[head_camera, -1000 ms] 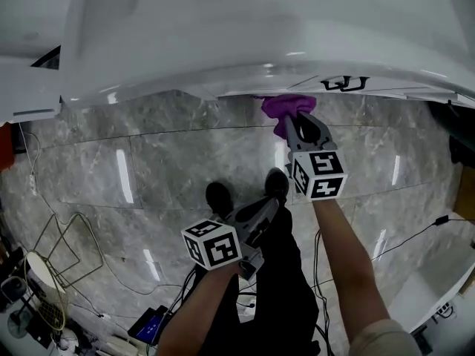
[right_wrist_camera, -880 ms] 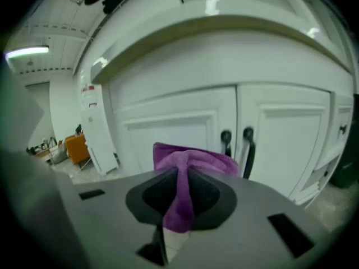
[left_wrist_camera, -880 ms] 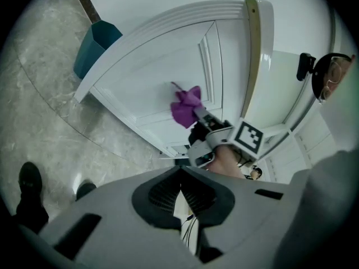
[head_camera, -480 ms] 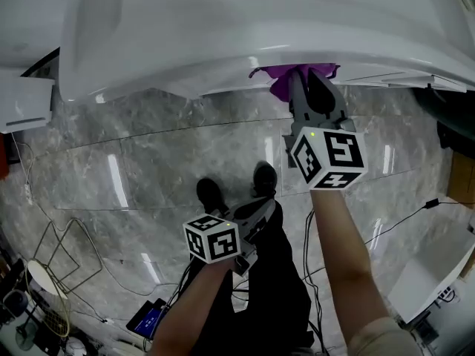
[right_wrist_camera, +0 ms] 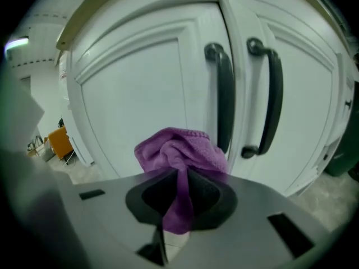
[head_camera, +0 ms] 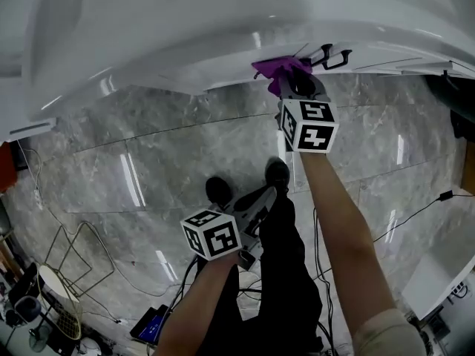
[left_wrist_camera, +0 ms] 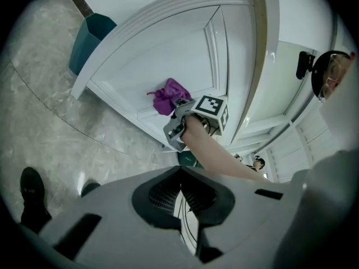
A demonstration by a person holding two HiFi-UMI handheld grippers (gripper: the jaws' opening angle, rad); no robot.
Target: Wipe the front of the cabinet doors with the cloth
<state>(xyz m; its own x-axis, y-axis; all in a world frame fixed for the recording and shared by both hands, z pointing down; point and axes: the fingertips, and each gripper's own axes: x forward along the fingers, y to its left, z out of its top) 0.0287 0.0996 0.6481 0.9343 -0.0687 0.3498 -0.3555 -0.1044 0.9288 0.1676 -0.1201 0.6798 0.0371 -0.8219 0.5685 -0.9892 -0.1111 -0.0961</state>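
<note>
Purple terry cloth (right_wrist_camera: 179, 150), bunched; pinched in the closed fingers of the right gripper (right_wrist_camera: 176, 203); wad against the glossy white panelled cabinet door (right_wrist_camera: 134, 94), just beside its black bar handle (right_wrist_camera: 224, 94); long axis runs along the fingers, wad toward the door, tail toward the camera. Left gripper (left_wrist_camera: 180, 194) fingers together on nothing, held low, well apart. Step judged: wiping under way; next calls for even sweeps across the panel.
</note>
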